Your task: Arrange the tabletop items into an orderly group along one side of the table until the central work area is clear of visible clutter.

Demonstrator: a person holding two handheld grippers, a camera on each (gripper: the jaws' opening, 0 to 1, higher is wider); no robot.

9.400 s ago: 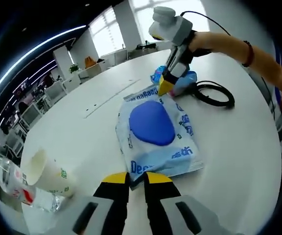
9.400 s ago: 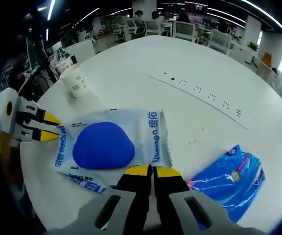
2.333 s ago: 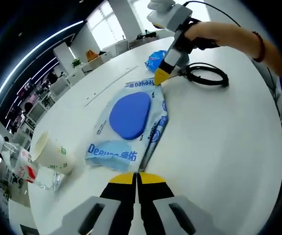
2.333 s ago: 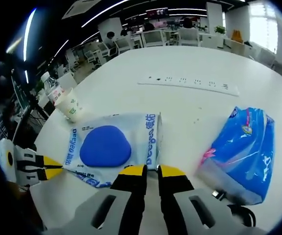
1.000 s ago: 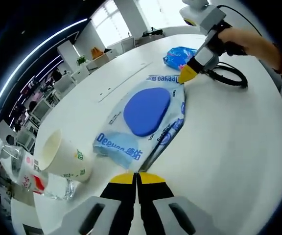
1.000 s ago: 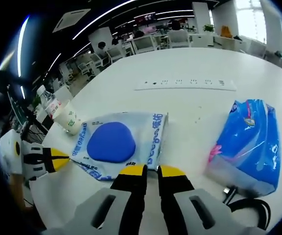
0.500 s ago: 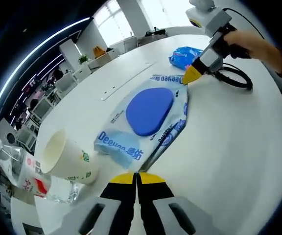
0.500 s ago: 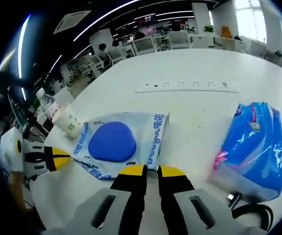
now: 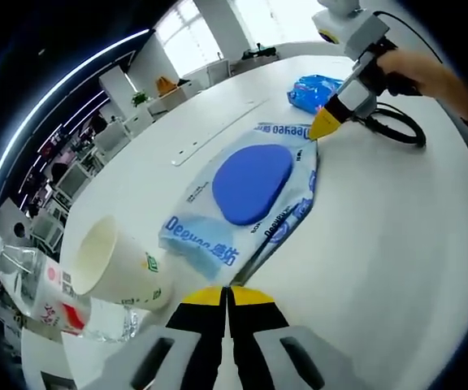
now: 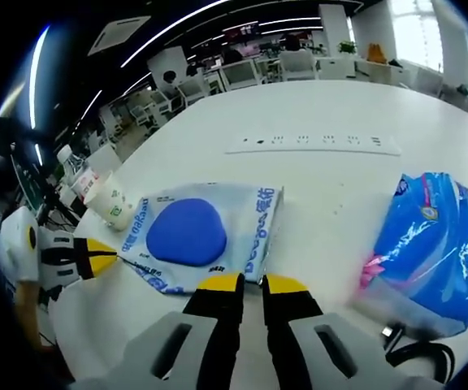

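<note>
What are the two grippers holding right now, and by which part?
Both hold the wet wipes pack: the left gripper pinches one end's edge, the right gripper the opposite end's edge, each shut on it.

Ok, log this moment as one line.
left gripper: shut on wipes pack edge | right gripper: shut on opposite edge | paper cup beside pack

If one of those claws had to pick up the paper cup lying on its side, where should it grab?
Probably at the rim of the paper cup. It lies tipped over, its open mouth facing the left claw, against a plastic bottle. One jaw could slide inside the mouth, the other outside, pinching the thin wall. The round body would likely roll away.
</note>
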